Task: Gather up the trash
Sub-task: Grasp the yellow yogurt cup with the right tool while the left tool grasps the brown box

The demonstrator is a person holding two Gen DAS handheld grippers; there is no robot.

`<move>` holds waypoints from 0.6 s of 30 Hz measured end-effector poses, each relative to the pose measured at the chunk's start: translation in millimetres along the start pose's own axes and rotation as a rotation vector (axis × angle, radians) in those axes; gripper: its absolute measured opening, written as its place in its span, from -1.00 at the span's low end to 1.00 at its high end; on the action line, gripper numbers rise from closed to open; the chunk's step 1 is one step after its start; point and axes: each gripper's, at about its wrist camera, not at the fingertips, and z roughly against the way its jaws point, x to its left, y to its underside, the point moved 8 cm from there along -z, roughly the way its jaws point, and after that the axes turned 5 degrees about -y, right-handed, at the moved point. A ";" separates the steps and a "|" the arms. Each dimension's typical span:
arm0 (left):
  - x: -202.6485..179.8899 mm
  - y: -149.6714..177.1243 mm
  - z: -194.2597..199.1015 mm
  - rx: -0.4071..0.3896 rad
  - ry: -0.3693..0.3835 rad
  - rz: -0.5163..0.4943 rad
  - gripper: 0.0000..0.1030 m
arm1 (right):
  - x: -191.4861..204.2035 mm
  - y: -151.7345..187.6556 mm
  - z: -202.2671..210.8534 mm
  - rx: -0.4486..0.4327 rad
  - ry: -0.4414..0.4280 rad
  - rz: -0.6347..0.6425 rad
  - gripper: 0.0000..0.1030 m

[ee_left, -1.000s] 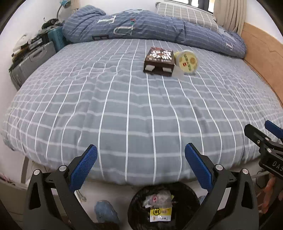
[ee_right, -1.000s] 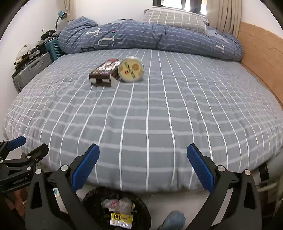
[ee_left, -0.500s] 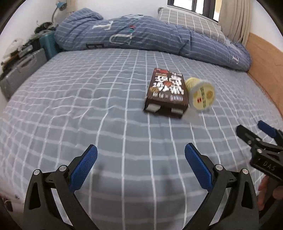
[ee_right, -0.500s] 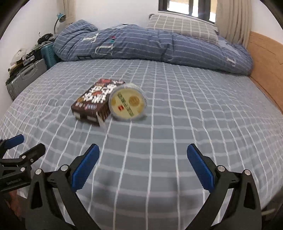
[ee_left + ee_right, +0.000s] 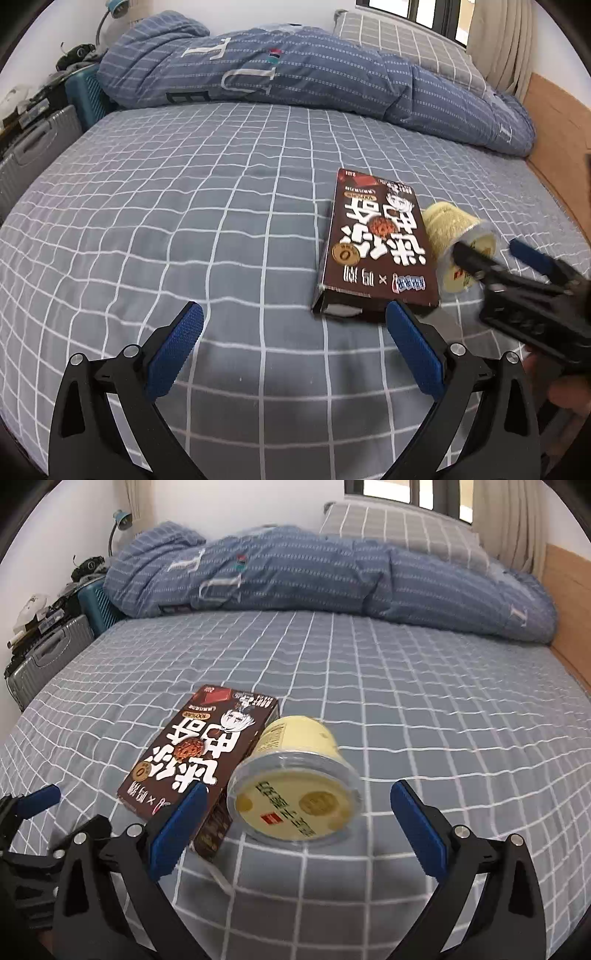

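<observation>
A brown snack box (image 5: 373,243) lies flat on the grey checked bed sheet (image 5: 166,206). Beside it a pale yellow cup (image 5: 448,229) with a clear lid lies on its side, touching the box's right edge. My left gripper (image 5: 293,309) is open above the sheet, just short of the box's near end. In the right wrist view the cup (image 5: 295,786) faces me lid first, with the box (image 5: 195,760) to its left. My right gripper (image 5: 299,791) is open, its fingers spread to either side of the cup's lid end. Nothing is held.
A rolled blue duvet (image 5: 295,74) and a checked pillow (image 5: 399,40) lie across the head of the bed. Suitcases (image 5: 33,147) stand along the left side. A wooden panel (image 5: 554,122) runs along the right. My right gripper (image 5: 491,253) shows at the cup in the left wrist view.
Both grippers have moved forward from the foot of the bed, over the sheet, up to the box and cup. The black bin below the bed edge has dropped out of view.
</observation>
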 end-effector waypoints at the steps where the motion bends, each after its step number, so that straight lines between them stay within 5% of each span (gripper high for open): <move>1: 0.1 -0.6 -1.2 0.000 0.004 0.004 0.89 | -0.9 0.1 -5.5 0.005 0.002 -0.009 0.85; 6: -3.6 7.3 -12.1 0.026 0.018 -0.003 0.89 | -12.2 7.8 -25.9 0.035 -0.029 -0.078 0.84; 9: -2.8 10.3 -14.3 0.031 0.016 -0.005 0.89 | -10.6 12.6 -32.6 0.053 -0.056 -0.097 0.65; 18: -17.7 6.0 -16.7 0.022 0.024 -0.037 0.89 | -26.4 6.2 -2.5 -0.007 -0.012 -0.078 0.64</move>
